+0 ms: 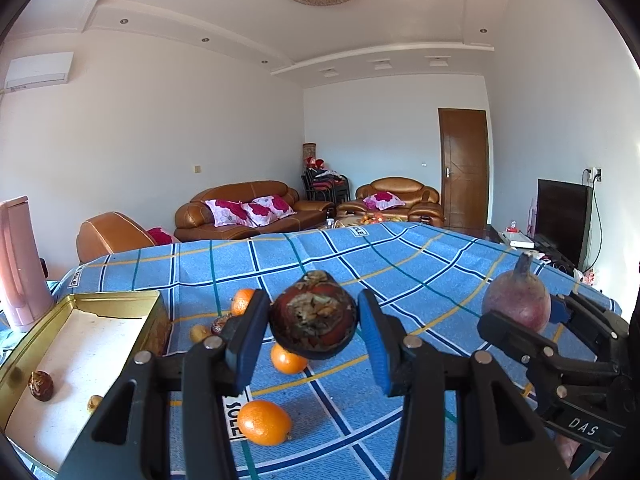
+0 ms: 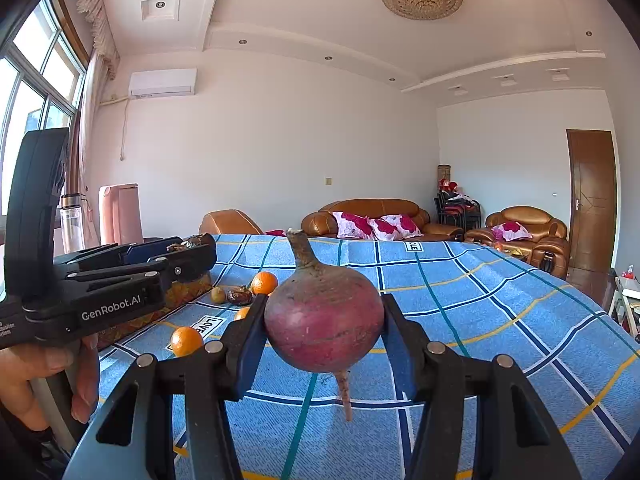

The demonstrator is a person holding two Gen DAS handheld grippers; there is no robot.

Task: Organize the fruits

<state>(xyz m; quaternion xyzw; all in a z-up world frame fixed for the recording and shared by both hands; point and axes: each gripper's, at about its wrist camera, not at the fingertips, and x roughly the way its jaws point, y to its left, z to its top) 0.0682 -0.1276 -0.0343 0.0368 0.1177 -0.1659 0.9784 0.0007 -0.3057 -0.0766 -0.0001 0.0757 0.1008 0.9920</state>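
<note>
My left gripper (image 1: 313,316) is shut on a dark brown-red round fruit (image 1: 313,314) and holds it above the blue checked tablecloth. My right gripper (image 2: 324,320) is shut on a purple-red beet (image 2: 324,320) with a stem up and a root hanging down; it also shows in the left wrist view (image 1: 516,300) at the right. A gold tin tray (image 1: 24,344) at the left holds a dark fruit (image 1: 40,386) and a small yellowish one (image 1: 94,402). Three oranges (image 1: 264,422) and small fruits (image 1: 198,332) lie on the cloth.
A pink jug (image 1: 18,264) stands behind the tray at the table's left edge. The blue tablecloth (image 1: 400,264) stretches far and right. Sofas, a door and a television stand beyond the table. A hand (image 2: 24,380) holds the left gripper body.
</note>
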